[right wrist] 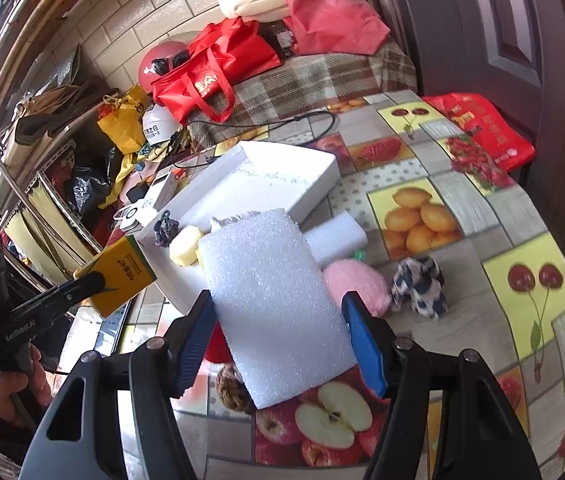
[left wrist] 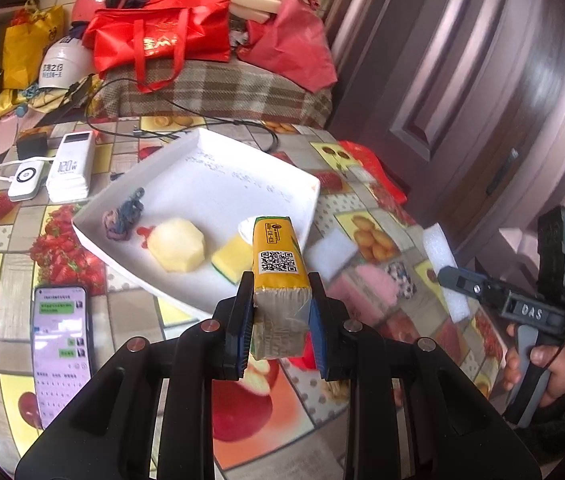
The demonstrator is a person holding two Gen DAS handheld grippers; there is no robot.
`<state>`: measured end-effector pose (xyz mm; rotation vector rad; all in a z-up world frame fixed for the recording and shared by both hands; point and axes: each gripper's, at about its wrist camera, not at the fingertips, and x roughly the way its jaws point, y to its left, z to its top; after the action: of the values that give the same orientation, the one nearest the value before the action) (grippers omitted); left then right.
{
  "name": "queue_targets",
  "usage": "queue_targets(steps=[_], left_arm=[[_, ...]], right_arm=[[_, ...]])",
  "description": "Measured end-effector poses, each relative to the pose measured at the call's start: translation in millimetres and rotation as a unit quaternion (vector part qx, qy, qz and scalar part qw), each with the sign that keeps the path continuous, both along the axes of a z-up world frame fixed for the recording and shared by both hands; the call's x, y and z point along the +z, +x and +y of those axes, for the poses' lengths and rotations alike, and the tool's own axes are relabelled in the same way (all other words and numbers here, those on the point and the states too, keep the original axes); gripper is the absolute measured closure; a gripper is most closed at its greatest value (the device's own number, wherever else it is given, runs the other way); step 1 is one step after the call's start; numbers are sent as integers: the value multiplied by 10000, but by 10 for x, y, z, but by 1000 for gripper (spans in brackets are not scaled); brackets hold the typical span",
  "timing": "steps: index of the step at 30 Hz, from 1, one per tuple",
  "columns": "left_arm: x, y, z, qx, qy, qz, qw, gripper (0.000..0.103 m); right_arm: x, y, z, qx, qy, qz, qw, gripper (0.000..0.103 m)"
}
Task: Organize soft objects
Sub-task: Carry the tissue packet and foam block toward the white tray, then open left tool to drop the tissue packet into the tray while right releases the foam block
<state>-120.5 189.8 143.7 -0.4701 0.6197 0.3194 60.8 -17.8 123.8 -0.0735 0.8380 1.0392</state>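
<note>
My left gripper (left wrist: pixel 280 304) is shut on a yellow tissue pack (left wrist: pixel 278 260), held above the near edge of the white tray (left wrist: pixel 242 168). The pack also shows in the right wrist view (right wrist: pixel 120 276). The tray holds a dark yarn scrunchie (left wrist: pixel 124 214), a pale yellow sponge ball (left wrist: pixel 176 250) and a yellow-green sponge (left wrist: pixel 230 258). My right gripper (right wrist: pixel 278 320) is shut on a white foam sheet (right wrist: pixel 278 300), held above the table near the tray (right wrist: pixel 302 168). On the table lie a white foam block (right wrist: pixel 336 240), a pink puff (right wrist: pixel 356 284) and a black-white cloth (right wrist: pixel 420 286).
A phone (left wrist: pixel 62 344) lies at the table's left front, power banks (left wrist: pixel 70 168) behind it. A brown scrunchie (right wrist: pixel 234 392) lies under the foam sheet. Red bags (left wrist: pixel 162 36) and helmets sit on a plaid bench behind. A door (left wrist: pixel 482 100) stands on the right.
</note>
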Motion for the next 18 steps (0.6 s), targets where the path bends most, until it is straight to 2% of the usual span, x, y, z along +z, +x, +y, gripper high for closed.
queue_targets(steps=[5,9,13,18], left_arm=[[107,263,304,467,259,140,9985,79],[10,461,579,747,231,372,9962,79],[-119,593,737,843,160,524,9949,79],[-291,720,879,919,15,624,9938,79]], right_arm=[[165,87,311,248,71,-66,9996,39],[278,149,684,488,77,-86,9987,39],[206,220,1027,691,11,184,9974,39],[-39,311,1427,807,-180,421,9957,39]])
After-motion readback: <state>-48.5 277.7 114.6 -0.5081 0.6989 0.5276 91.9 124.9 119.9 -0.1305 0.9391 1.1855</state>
